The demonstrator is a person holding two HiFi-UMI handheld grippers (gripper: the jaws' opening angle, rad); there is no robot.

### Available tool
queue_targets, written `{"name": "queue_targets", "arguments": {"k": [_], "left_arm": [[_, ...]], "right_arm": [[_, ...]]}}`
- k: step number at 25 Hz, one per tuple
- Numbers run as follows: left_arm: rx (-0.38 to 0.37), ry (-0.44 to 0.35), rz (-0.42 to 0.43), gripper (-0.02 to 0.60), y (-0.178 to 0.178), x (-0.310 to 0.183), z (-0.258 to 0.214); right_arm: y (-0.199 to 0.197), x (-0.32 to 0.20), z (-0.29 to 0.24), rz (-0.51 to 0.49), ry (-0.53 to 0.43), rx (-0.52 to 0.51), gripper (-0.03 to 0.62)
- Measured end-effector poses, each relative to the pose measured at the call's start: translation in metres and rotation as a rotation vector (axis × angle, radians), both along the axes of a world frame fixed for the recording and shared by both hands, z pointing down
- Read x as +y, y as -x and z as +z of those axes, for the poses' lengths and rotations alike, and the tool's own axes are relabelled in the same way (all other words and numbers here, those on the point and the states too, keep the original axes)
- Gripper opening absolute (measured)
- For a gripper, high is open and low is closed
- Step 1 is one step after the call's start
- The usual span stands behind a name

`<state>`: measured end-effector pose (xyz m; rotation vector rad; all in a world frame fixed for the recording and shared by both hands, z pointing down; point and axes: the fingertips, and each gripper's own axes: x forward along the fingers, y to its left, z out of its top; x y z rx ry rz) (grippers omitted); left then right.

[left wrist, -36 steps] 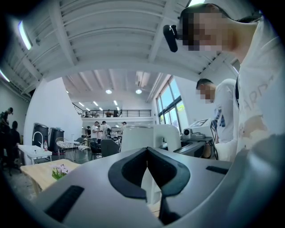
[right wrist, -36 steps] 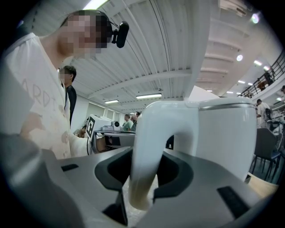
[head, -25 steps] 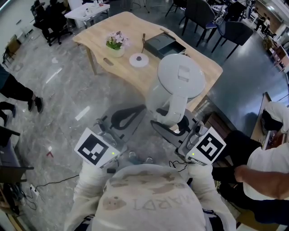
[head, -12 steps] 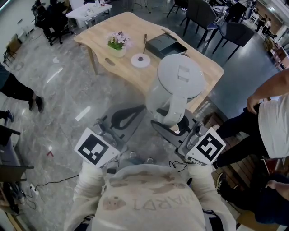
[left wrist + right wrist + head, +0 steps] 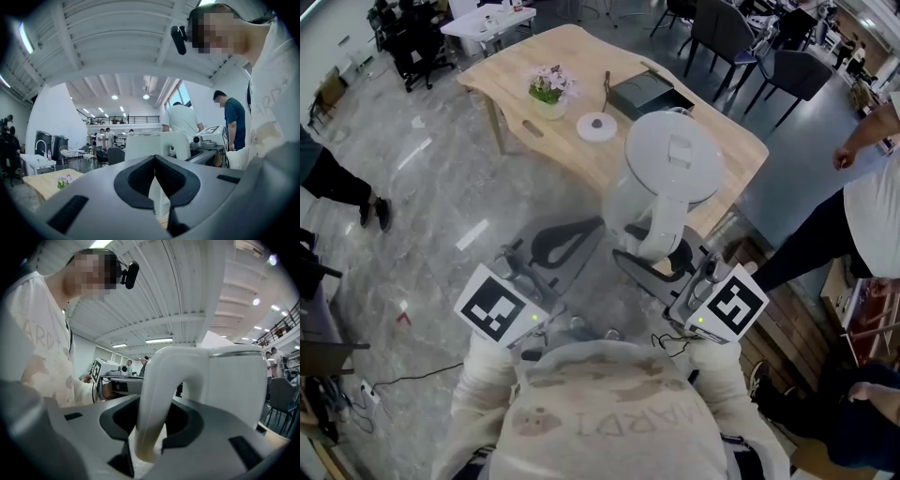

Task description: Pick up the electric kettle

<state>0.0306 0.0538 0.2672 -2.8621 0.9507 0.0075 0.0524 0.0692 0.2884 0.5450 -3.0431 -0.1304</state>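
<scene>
though smooth, rounded white kettle (image 5: 667, 161)

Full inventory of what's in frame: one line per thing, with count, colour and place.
kettle: 1, white, held up in front of the table
table: 1, light wood, ahead
flowers: 1 pot, pink and green, on table
disc: 1, white, on table beside flowers
box: 1, dark grey, on table behind disc
chairs: several, dark, beyond table
bystanders: at least 2; white shirt at right, dark legs at left edge
shirt: 1, light, wearer's, bottom of head view
left gripper: 1, grey, jaws together, empty, left of kettle
right gripper: 1, grey, shut on kettle's handle
</scene>
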Motion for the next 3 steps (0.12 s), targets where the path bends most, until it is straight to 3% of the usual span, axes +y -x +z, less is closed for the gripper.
{"name": "queue_targets", "arguments": {"k": [3], "left_arm": [[0.001, -0.004, -0.002, 0.009, 0.0004, -0.0005, 0.0004]], "right_arm": [[0.001, -0.0004, 0.0009, -0.005, -0.002, -0.002, 0.135]]}}
